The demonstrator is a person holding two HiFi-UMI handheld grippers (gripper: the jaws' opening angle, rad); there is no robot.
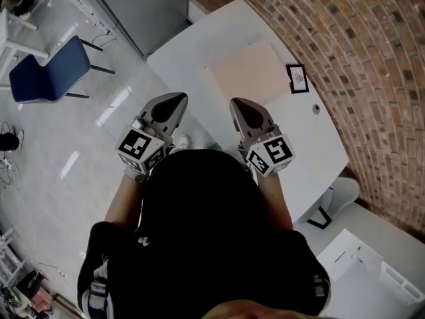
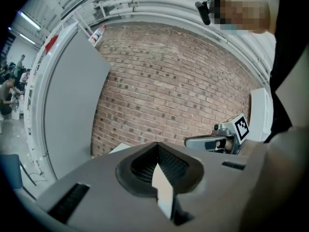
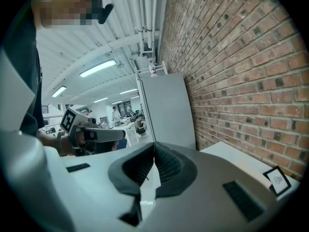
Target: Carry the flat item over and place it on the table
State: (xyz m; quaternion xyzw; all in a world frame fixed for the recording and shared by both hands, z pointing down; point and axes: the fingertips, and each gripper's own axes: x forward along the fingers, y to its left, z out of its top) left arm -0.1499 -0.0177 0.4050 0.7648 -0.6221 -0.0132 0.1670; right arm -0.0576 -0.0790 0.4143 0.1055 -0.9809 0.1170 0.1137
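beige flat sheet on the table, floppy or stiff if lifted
The beige sheet looks thin and lies flush on the table, so it is probably light and may bend if lifted by one edge. On that smooth white top it would likely slide when pushed.

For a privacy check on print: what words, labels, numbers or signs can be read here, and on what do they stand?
No text can be read in any view.
Framed card on the white table: print too small to read.
Marker cubes: black square patterns only, no letters.
Red-and-white object high by the brick wall: too blurred to read.
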